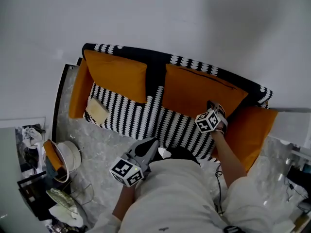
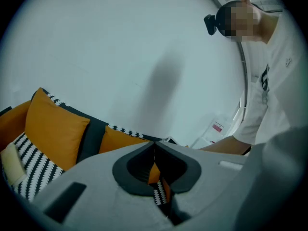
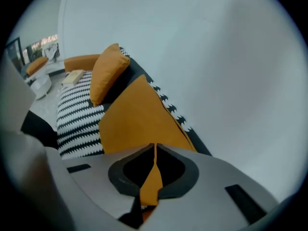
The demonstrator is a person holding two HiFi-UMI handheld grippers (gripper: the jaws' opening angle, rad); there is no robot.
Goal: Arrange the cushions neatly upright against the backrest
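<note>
Leaning upright against the backrest [image 1: 154, 69], the left cushion [image 1: 116, 75] stands at the left end of the sofa [image 1: 141, 120]. Nearer the middle, the left gripper [image 1: 151, 143] hovers off the seat's front edge, jaws clenched on nothing. Further right, the right gripper [image 1: 212, 106] has its jaws pinched on the lower corner of the right cushion [image 1: 194, 91], which tilts against the backrest. A red-marked label [image 2: 217, 127] by the wall is too small to read.

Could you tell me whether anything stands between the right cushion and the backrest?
Nothing visible does: the right cushion leans against the backrest, its edge pinched in the right gripper. The beige pad lies apart, on the seat's left end.
</note>
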